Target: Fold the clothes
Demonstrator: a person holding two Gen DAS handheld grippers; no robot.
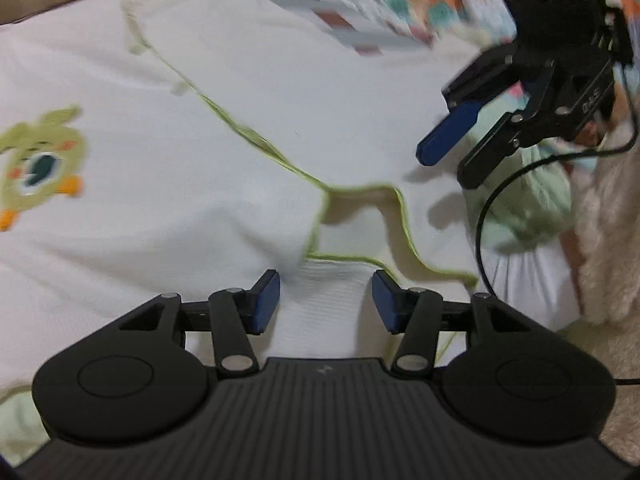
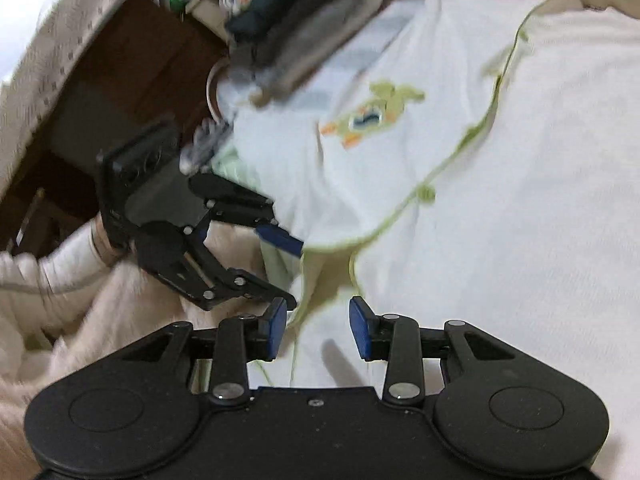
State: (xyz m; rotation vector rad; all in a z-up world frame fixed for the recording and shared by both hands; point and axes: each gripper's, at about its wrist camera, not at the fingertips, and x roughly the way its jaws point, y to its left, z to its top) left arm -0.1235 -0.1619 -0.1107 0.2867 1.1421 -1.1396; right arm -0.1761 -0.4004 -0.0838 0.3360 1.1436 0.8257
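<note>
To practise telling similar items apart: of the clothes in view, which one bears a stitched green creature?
The white garment with lime-green edging: its creature patch has orange feet. The dark folded pile and the pale mint piece show no such patch.

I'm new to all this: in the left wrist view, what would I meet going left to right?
Embroidered green animal patch → green-trimmed white garment → right gripper → fluffy cream blanket.

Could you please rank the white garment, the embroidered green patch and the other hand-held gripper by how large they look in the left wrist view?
1. White garment, filling most of the frame.
2. Right hand-held gripper, though nearness may inflate it.
3. Embroidered green patch, slightly smaller.
</note>
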